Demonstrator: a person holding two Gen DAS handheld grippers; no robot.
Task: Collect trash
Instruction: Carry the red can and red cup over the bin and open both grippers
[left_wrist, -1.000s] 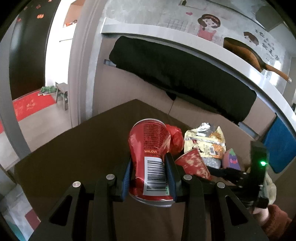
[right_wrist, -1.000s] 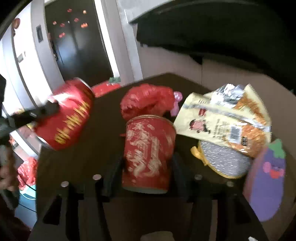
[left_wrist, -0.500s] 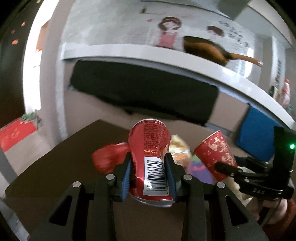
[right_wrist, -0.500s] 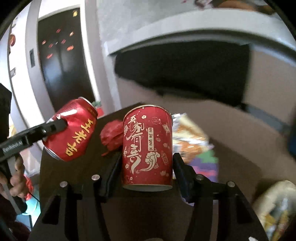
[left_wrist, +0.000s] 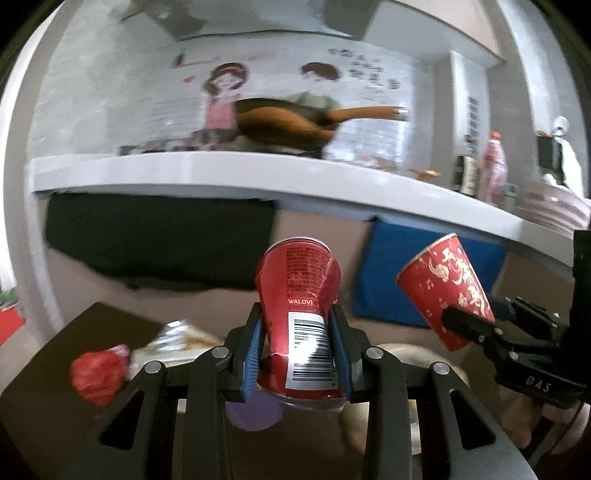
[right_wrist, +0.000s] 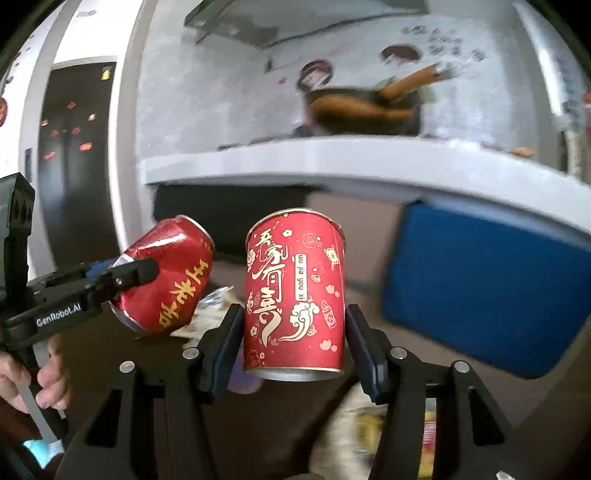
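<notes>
Both grippers have risen off the dark table (left_wrist: 44, 365), leaving the red wrapper (left_wrist: 96, 373) and snack bag (left_wrist: 173, 338) below. The left gripper (left_wrist: 298, 347) clamps a dented red can (left_wrist: 299, 314); the right gripper (right_wrist: 294, 339) grips a red paper cup (right_wrist: 295, 291), both above the table.

Across the middle of your left view runs a white counter edge (left_wrist: 258, 173), and on it sits a brown pan (left_wrist: 284, 127) with its handle pointing right. Behind the pan you see a grey wall with a cartoon mural (left_wrist: 225, 92) of two figures. Under the counter, a black cloth (left_wrist: 159, 240) hangs at left and a blue cloth (left_wrist: 388, 280) at right. In your right view, a dark door (right_wrist: 74, 147) with small red stickers fills the left.
</notes>
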